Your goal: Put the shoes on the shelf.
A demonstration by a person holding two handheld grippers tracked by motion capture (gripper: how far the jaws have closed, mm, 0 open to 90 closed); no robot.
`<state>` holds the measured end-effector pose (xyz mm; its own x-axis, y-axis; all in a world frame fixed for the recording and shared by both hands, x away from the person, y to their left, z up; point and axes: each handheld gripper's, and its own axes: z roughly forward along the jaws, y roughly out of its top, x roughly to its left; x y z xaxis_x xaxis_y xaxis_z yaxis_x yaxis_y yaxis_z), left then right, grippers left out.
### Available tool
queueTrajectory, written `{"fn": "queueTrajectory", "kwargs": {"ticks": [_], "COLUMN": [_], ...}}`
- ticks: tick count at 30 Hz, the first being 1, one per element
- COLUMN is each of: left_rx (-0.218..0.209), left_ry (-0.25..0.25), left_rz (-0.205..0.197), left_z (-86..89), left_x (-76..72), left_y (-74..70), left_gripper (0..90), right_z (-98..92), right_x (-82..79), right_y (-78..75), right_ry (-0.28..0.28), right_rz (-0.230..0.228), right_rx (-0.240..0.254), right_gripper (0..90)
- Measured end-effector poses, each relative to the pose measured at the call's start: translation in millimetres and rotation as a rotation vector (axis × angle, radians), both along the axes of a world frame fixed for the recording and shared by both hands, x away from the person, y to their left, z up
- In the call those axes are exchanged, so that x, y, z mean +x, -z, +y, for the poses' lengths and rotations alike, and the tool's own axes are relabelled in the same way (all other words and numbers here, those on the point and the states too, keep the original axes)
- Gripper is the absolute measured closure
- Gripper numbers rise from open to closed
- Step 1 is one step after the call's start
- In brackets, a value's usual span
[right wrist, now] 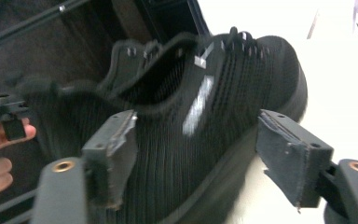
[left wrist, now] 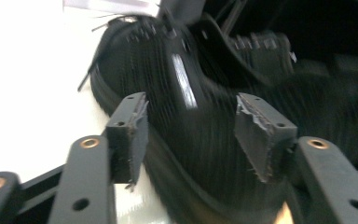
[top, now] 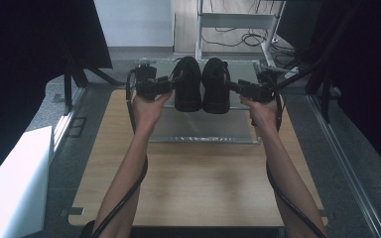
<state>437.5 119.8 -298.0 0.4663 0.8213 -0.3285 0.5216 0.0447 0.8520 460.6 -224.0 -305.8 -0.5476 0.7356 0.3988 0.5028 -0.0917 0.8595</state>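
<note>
With both shoes set side by side on the clear stand (top: 203,130), your left tool (top: 171,84) and right tool (top: 233,87) stand released, jaws flanking the left shoe (top: 187,84) and right shoe (top: 215,85) without pressing; next, draw each tool straight back off its shoe.

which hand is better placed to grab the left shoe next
Left. The left gripper sits right beside the left shoe, and its open fingers already frame that shoe's side. The right gripper faces the right shoe.
</note>
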Motion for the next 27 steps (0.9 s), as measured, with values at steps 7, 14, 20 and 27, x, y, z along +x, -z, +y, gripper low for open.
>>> {"fn": "queueTrajectory", "kwargs": {"ticks": [7, 14, 20, 27], "left_rx": [0.059, 0.07, 0.065, 0.056], "left_ry": [0.06, 0.095, 0.073, 0.057], "left_rz": [-0.044, -0.06, -0.059, -0.046], "left_z": [-0.5, -10.7, -13.7, -12.8], "left_x": [-34.2, -50.4, -46.2, -36.8], "left_y": [22.8, 43.0, 46.8, 48.4], "left_gripper": [68.1, 85.2, 85.8, 85.9], "right_z": [-10.6, -4.5, 11.6, 20.7], "right_x": [-36.9, -66.6, -65.7, -57.8], "right_y": [19.5, 44.8, 52.1, 54.6], "right_ry": [-0.015, -0.086, -0.099, -0.067], "right_rz": [-0.013, -0.017, -0.02, -0.021], "right_rx": [0.012, 0.048, 0.04, 0.043], "right_gripper": [71.0, 89.2, 89.7, 89.8]}}
